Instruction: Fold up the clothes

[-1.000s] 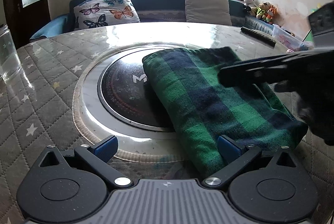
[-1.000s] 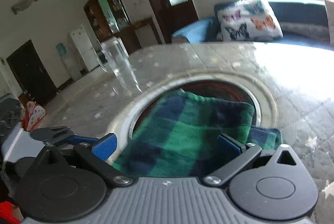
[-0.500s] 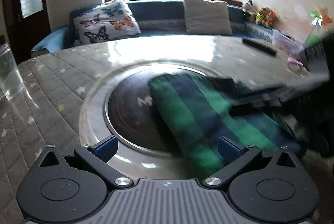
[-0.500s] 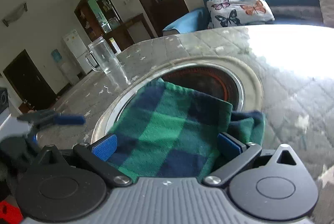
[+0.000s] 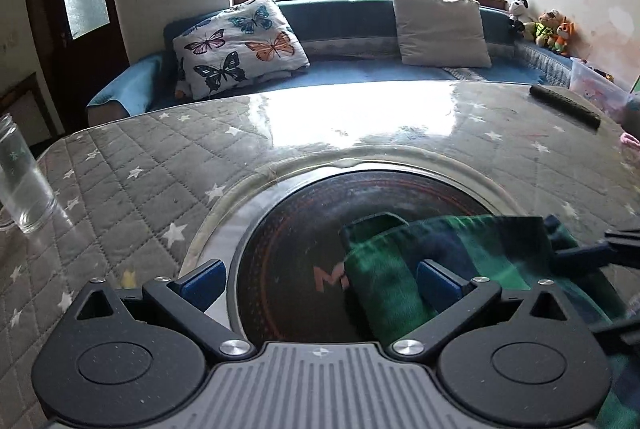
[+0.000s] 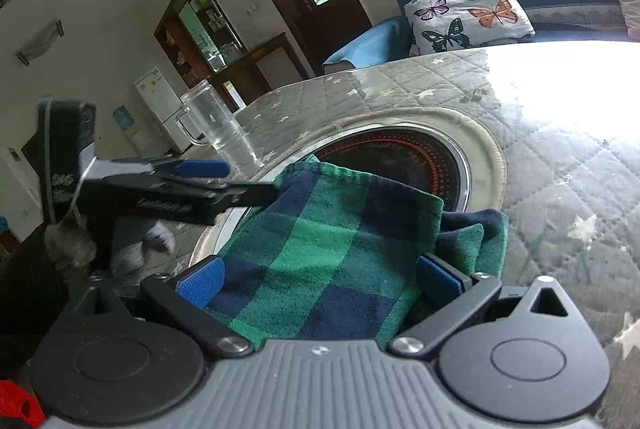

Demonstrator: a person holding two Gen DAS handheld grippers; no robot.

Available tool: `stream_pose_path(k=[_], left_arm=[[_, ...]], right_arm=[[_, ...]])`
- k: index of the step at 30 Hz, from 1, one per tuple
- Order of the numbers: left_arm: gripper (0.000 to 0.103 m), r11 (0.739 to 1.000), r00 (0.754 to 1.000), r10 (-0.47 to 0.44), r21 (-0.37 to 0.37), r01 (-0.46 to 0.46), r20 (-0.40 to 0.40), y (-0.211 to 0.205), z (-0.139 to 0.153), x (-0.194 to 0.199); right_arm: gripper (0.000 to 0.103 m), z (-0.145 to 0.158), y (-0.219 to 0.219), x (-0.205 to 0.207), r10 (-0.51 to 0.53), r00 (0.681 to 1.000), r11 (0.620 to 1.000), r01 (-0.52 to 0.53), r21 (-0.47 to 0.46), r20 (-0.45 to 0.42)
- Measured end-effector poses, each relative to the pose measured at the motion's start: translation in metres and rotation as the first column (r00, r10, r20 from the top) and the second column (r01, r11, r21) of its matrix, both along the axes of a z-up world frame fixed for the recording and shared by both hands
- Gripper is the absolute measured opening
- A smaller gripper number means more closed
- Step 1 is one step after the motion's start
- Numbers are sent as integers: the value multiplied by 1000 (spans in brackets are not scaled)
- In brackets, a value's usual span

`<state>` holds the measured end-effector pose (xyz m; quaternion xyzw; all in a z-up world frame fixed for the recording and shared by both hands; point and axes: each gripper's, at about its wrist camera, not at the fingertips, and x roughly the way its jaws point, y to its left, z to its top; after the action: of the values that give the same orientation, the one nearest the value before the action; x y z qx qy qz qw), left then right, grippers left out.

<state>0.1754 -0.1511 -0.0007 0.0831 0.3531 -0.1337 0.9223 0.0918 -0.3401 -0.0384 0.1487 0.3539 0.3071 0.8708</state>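
Left tool (image 5: 318, 279): ribbed grey housing, two black round pivot discs with faint speckle, black link arms, silver screw heads beside the housing, blue pads (image 5: 202, 283). Right tool (image 6: 318, 279): same build, blue ribbed pads (image 6: 200, 283); red part left of its housing. Grey knitted glove (image 6: 68, 245) on the hand behind the left tool, seen from the right wrist.

The green plaid cloth (image 5: 452, 261) is blurring at four o'clock, running off the picture's edge there. The glass mug (image 5: 20, 185) is getting cropped at nine o'clock. The gloved hand (image 6: 72, 245) is smearing, unreadable.
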Motion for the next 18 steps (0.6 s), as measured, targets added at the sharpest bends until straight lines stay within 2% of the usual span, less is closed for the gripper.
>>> stream_pose_path(k=[4,12,15,18], left_arm=[[103,1000,1000,-5,-7,5,4,-1,-1,5],[103,995,999,38,89,-37,-13,-5,-23,18],[103,996,998,57,63,-57,3,-2,-13,14],[103,999,998,35,6,-35,51,-4,6,2]], right_arm=[[103,-1,1,0,7,1000,1000,-7,-8,7],[103,-1,0,-2,21,1000,1000,-21,-15,19],[103,-1,1,-2,23,999,1000,-22,-20,22],[103,-1,2,-2,22,999,999,-21,-28,24]])
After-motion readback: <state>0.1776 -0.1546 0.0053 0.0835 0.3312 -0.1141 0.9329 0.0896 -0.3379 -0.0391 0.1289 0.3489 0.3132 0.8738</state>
